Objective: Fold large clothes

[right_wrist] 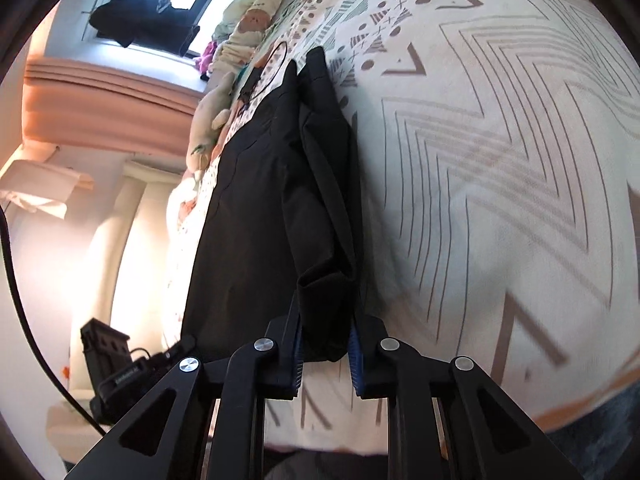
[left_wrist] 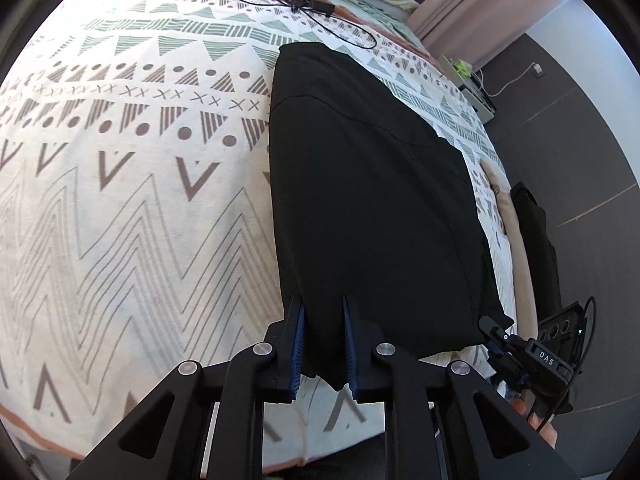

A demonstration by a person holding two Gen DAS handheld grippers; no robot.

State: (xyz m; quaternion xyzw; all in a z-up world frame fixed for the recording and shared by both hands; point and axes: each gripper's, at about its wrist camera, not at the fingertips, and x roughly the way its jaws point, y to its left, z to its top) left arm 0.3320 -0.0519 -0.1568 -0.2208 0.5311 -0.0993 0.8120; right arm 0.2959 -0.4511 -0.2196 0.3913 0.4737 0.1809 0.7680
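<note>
The garment point(left_wrist: 372, 200) lay lengthwise on the bed point(left_wrist: 132, 200), already folded narrow. Its near edge was pinched between both grippers' fingers, left point(left_wrist: 323, 344) and right point(right_wrist: 325, 344); crosswise folds seemingly remained.
</note>
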